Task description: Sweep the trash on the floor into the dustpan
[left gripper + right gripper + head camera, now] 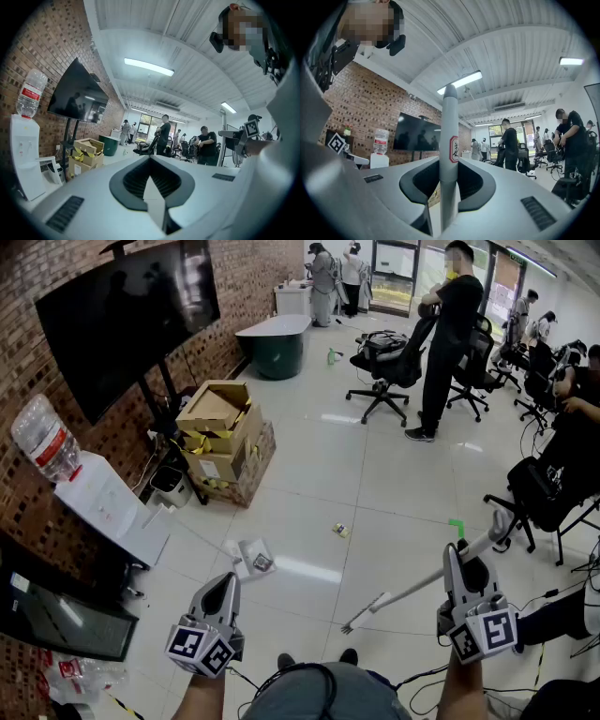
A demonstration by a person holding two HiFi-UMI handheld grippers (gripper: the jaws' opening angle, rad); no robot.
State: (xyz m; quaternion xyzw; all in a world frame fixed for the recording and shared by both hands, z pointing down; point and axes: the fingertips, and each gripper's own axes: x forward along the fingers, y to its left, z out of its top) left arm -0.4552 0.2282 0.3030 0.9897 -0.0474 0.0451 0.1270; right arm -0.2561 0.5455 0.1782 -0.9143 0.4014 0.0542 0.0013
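Right now:
- R gripper (pixel 459 568) is clamped on the broom handle (pixel 449 154). The pole stands straight up between its jaws in the right gripper view, so the grip is firm enough to steer with.
- Handle slants down to the left and the brush head (pixel 361 615) sits low, near the person's feet. Prob. angled that way to drag along the floor twd the pan.
- L gripper (pixel 223 589) has its jaws together w/ nothing I can make out between them. It hangs near-left and looks idle, not on the pan.
- Trash scrap (pixel 339 531) lies on bare tile, mid-floor, beyond the brush head.
- Pale dustpan (pixel 255 559), as I read it, lies flat to the left of the scrap, apart from it, w/ a dark bit already on it.
- So the sweep should run far-to-left, from scrap to pan mouth.
- Around: cardboard boxes (pixel 220 442) and water dispenser (pixel 103 502) along the left brick wall. Office chair (pixel 384 367) and a standing person (pixel 445 343) are far off.
- Obstacles: none betw. brush, scrap and pan. The boxes sit just beyond the pan, and cables lie on the floor near right.
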